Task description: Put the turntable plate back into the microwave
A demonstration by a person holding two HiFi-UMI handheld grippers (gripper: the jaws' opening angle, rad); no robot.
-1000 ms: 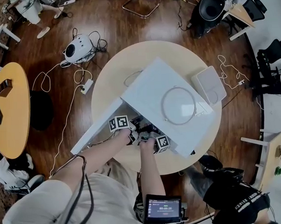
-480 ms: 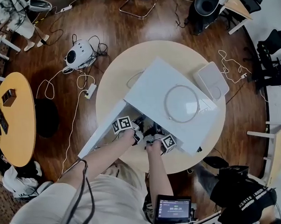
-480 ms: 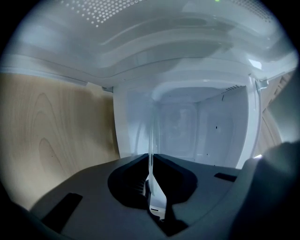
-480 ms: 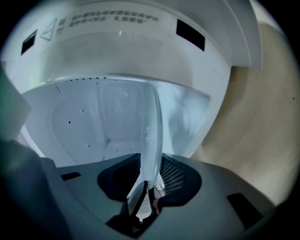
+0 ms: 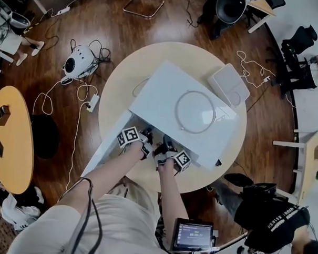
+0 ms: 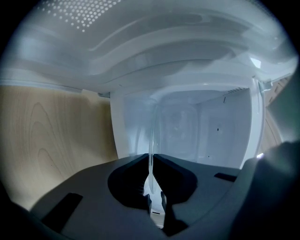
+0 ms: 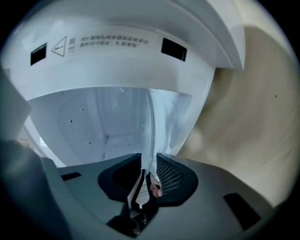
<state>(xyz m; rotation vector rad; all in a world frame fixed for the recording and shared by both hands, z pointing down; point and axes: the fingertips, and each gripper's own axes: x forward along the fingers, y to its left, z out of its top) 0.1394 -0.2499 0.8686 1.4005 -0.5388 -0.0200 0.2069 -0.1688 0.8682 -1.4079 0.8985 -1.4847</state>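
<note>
The white microwave stands on the round table with its door swung open to the lower left. Both grippers reach into its open front. The clear glass turntable plate shows edge-on, running into the white cavity. My left gripper has just closed a little and its pads pinch the plate's rim. My right gripper has just been opening. The plate's rim stands between its jaws with a gap beside it.
A round ring shape lies on the microwave's top. A flat white box sits on the table at the right. Cables and a white device are on the floor; a yellow table stands left.
Both grippers stay at the microwave's open front, the right one shifted slightly. The head camera has drifted, so the whole scene sits a little higher and further left.
</note>
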